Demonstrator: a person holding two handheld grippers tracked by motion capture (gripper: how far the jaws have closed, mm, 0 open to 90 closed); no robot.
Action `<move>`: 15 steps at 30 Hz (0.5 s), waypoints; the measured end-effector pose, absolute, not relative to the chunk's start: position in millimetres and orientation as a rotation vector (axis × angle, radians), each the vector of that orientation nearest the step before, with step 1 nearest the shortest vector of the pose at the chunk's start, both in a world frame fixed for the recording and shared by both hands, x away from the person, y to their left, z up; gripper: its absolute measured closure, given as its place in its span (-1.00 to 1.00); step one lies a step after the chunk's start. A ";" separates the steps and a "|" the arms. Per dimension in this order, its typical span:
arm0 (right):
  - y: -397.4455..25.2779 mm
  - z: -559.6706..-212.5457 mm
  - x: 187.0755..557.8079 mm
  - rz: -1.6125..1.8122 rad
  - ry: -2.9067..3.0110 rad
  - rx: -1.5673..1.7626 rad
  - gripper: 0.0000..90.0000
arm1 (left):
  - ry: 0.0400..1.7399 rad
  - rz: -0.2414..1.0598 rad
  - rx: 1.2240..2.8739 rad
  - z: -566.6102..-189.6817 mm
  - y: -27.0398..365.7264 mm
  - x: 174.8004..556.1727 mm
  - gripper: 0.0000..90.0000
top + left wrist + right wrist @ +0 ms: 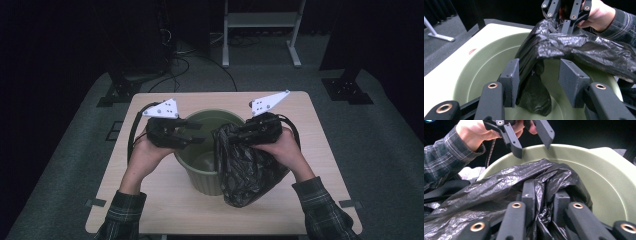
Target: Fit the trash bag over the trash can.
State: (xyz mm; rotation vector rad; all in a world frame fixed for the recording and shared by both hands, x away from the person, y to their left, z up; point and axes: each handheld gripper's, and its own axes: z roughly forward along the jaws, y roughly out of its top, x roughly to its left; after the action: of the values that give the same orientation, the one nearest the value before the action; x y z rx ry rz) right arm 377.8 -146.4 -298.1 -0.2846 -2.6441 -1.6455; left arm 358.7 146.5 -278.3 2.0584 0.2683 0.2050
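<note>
**High view: bin liner half over the rim, one gripper yet to take hold**

High view shows a pale wooden table on grey carpet, dark curtains and a white stand behind it. At the table's middle stands a green bin. A black plastic bag hangs over the bin's near-right rim, most of it outside, one fold dipping inside.

The right gripper, above the bin's right rim, is clamped on a bunched edge of the bag. The left gripper, over the bin's left side, has its jaws spread with nothing between them; in the left gripper view the dipping fold hangs just ahead of them.

The risk, on this evidence: thin film held at a single pinch could tear or slip free if pulled hard, and a tug across the rim might tip or slide the light bin. A misjudged closing by the left gripper could catch several layers, keeping the mouth shut.
</note>
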 end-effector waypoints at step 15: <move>-138.3 -297.6 376.6 -1.628 -2.615 -0.218 0.75 | 0.220 0.066 2.111 -283.8 129.2 364.9 0.95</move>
State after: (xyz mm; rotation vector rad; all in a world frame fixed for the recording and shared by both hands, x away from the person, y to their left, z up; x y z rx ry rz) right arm 376.6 -138.3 -297.6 -0.2178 -2.6154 -1.6284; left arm 364.9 129.2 -283.8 2.1110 0.2202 0.0657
